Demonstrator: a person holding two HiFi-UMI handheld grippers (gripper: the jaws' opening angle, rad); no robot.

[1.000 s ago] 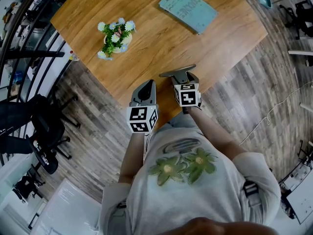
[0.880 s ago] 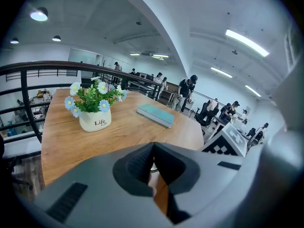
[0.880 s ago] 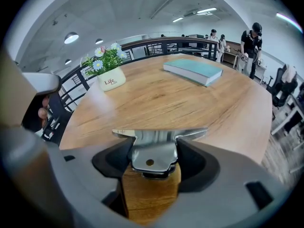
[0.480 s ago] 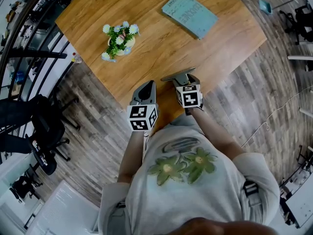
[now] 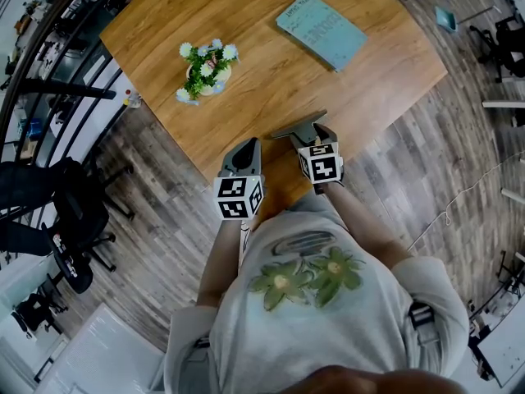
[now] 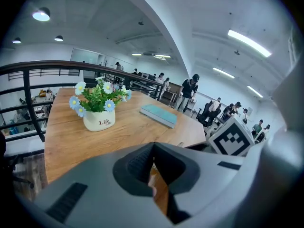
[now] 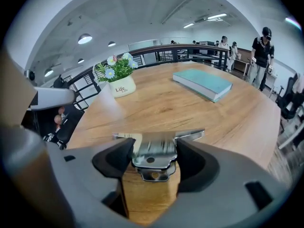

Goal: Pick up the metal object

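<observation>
A shiny flat metal bracket (image 7: 154, 148) with a hole in it is clamped between the jaws of my right gripper (image 7: 153, 158), just above the wooden table (image 7: 166, 108). In the head view the same metal bracket (image 5: 297, 126) sticks out ahead of the right gripper (image 5: 305, 136) near the table's front edge. My left gripper (image 5: 243, 156) sits beside it to the left, over the table edge. In the left gripper view the left gripper (image 6: 153, 167) has its jaws pressed together with nothing between them.
A white pot of flowers (image 5: 205, 72) stands at the table's left, and a teal book (image 5: 321, 29) lies at the far right. Railings (image 5: 49, 64) and office chairs (image 5: 74, 220) are to the left of the table (image 5: 271, 72). People stand in the background.
The view has shifted slightly; both grippers stay almost where they were, the right one still holding the metal bracket.
</observation>
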